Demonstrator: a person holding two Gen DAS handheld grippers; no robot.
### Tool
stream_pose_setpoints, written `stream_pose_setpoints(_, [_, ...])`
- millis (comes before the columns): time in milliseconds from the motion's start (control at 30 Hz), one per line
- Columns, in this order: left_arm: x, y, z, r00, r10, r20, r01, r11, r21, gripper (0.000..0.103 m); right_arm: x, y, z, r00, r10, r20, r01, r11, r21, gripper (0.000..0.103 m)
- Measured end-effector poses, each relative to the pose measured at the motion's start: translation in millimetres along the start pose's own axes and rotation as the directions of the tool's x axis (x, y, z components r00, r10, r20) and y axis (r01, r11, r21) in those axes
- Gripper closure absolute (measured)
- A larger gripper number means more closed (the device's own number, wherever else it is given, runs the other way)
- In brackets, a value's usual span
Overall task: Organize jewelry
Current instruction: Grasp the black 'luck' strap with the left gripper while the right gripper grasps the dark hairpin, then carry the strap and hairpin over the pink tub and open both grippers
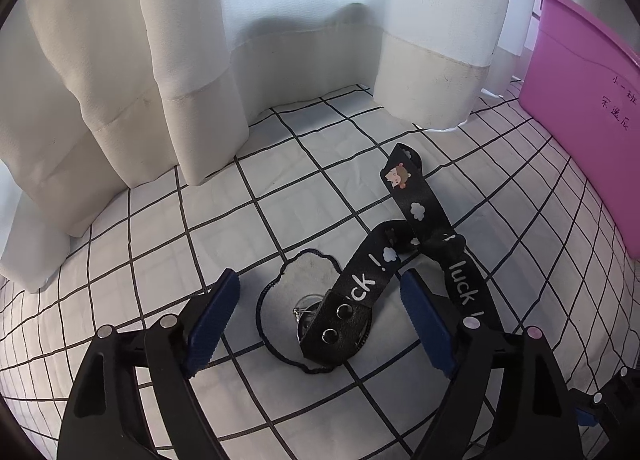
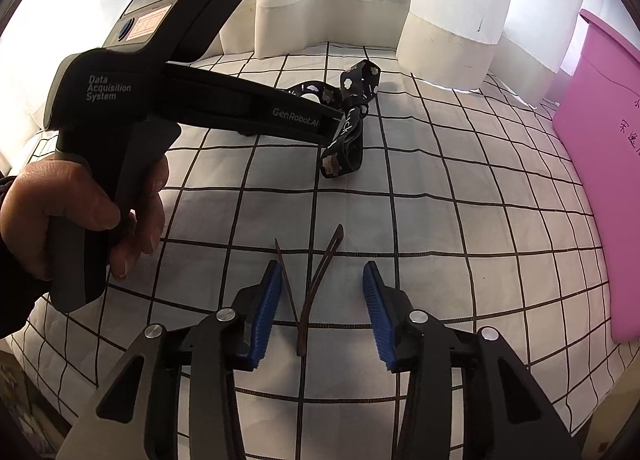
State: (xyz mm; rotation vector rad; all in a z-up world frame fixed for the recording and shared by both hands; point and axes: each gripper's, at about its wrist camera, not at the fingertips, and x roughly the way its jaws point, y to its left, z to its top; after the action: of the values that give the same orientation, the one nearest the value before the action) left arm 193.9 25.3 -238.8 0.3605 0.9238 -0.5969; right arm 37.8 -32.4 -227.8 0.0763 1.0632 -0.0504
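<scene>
1. Left wrist view: the left gripper (image 1: pixel 320 314) stands wide open with nothing between its blue pads (image 1: pixel 214 318), straddling a white badge (image 1: pixel 298 292) with a dark scalloped edge, lying pin side up on the checked cloth (image 1: pixel 160 244).
2. A black lanyard (image 1: pixel 420 228) printed "luck !" lies across the badge; its leather tab with two snaps covers the badge's near side, and the strap loops off toward the pink bin (image 1: pixel 588 108) at the cloth's right edge.
3. Right wrist view: the right gripper (image 2: pixel 318 310) is also wide open and holds nothing; two thin dark hair clips (image 2: pixel 308 296) lie crossed between its pads, one close against the left pad (image 2: pixel 264 312).
4. Beyond them the left hand (image 2: pixel 80 204) holds its tool over the lanyard near the curtain (image 2: pixel 448 8) side.
5. Judgement: both are poised to pick up. To do it well, lower each until the pads touch the cloth, centre them, then close slowly. The left should take the tab and strap together, so the badge does not slip out; the flat clips may skid unless pinched where they cross.
</scene>
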Motion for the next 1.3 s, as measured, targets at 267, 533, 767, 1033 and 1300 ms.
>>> stream_pose_setpoints(267, [-5.1,-3.0,0.7,1.0,-0.022,-0.006,0.022,1.0,0.004,0.061,0.8,-2.6,2.5,1.0,0.019,-0.003,-0.019,1.0,0.008,0.086])
stream_pose_setpoints(533, [-18.4,6.6,-2.2,1.0,-0.018,0.0,0.018,0.999,-0.033,0.095,-3.6,-7.4,2.8,0.998,0.066,0.018,-0.067,0.997,0.037,0.087])
stream_pose_setpoints(767, [-43.4,12.5,-1.7,0.999,-0.005,0.042,0.008,0.998,-0.066,0.096,-13.2,-18.0,2.3,0.996,0.083,0.041,-0.086,0.994,0.067,0.087])
stream_pose_setpoints(1033, [-83.8,20.2,5.0,0.995,0.013,0.101,-0.001,0.992,-0.124,0.096,-40.8,-27.3,7.3,0.991,0.098,0.089,-0.104,0.992,0.069,0.087])
stream_pose_setpoints(1300, [-118.7,12.7,15.8,0.988,0.04,0.146,-0.02,0.99,-0.138,0.096,-74.0,-39.4,14.5,0.986,0.102,0.136,-0.109,0.993,0.049,0.087])
